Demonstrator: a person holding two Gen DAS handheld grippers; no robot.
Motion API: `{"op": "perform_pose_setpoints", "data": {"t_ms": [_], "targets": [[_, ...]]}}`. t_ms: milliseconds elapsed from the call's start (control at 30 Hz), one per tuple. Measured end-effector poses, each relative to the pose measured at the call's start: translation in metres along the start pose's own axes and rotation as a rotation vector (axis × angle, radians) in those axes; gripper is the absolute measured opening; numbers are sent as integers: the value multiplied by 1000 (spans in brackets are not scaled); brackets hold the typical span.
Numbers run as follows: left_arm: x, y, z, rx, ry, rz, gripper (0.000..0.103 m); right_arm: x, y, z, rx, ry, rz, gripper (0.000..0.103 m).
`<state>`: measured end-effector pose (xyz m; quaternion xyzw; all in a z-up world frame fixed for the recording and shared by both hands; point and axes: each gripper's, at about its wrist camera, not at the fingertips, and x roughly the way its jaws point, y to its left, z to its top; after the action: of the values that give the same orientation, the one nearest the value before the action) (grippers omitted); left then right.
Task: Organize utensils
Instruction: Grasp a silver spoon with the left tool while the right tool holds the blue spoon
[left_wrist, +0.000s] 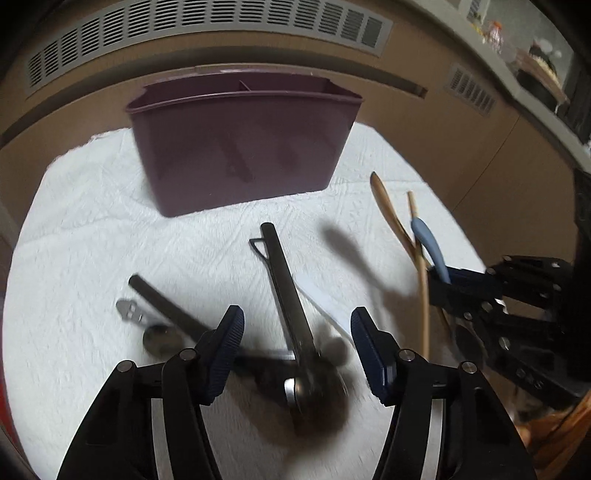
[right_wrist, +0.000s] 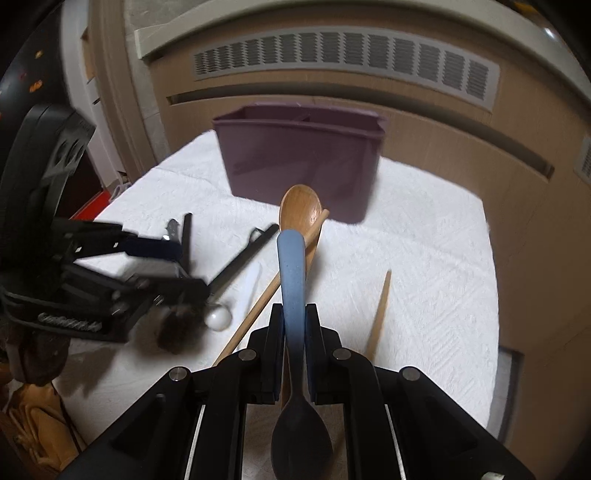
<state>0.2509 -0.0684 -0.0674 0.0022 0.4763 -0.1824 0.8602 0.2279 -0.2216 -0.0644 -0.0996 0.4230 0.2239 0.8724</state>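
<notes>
The purple plastic divided caddy (left_wrist: 240, 147) stands at the counter's far edge, seemingly with a few utensils inside, though most still lie on the white-clothed counter (left_wrist: 92, 229), so the sorting looks barely begun. The right tongs (right_wrist: 291, 325), pitched downward, are clamped on the blue-handled dark spoon (right_wrist: 293, 280) above a wooden spoon (right_wrist: 300, 206). The left tongs (left_wrist: 297, 332) tilt down, apart, straddling a black-handled metal utensil (left_wrist: 286, 291) without touching it.
</notes>
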Motion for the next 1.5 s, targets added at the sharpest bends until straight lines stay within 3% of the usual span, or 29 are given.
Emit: {"op": "perform_pose_setpoints", "data": {"t_ms": [167,300,367,433,467,633,900,1100,1400,1500], "targets": [[31,-9,21,65,71,117,44,10,-8,-5,32,29,-6,10],[39,-8,32,49,91,116,40,8,-11,-7,45,25,1,10],[40,-12,34,69,87,108,32,8,-12,-8,51,27,4,10],[39,-16,34,88,77,101,14,9,-12,-8,60,32,8,10],[37,-16,33,88,71,99,13,9,-14,-9,65,33,9,10],[5,-8,17,59,-13,52,12,4,-16,-11,80,22,8,12],[-53,5,-4,34,-181,89,12,0,-14,-4,68,8,13,15],[-86,26,-18,-3,-279,68,12,13,-7,7,27,41,-15,15],[-98,40,-28,-54,-304,19,12,36,-10,5,24,132,-76,12],[-96,41,-29,-48,-293,17,12,26,-6,5,31,108,-70,12]]}}
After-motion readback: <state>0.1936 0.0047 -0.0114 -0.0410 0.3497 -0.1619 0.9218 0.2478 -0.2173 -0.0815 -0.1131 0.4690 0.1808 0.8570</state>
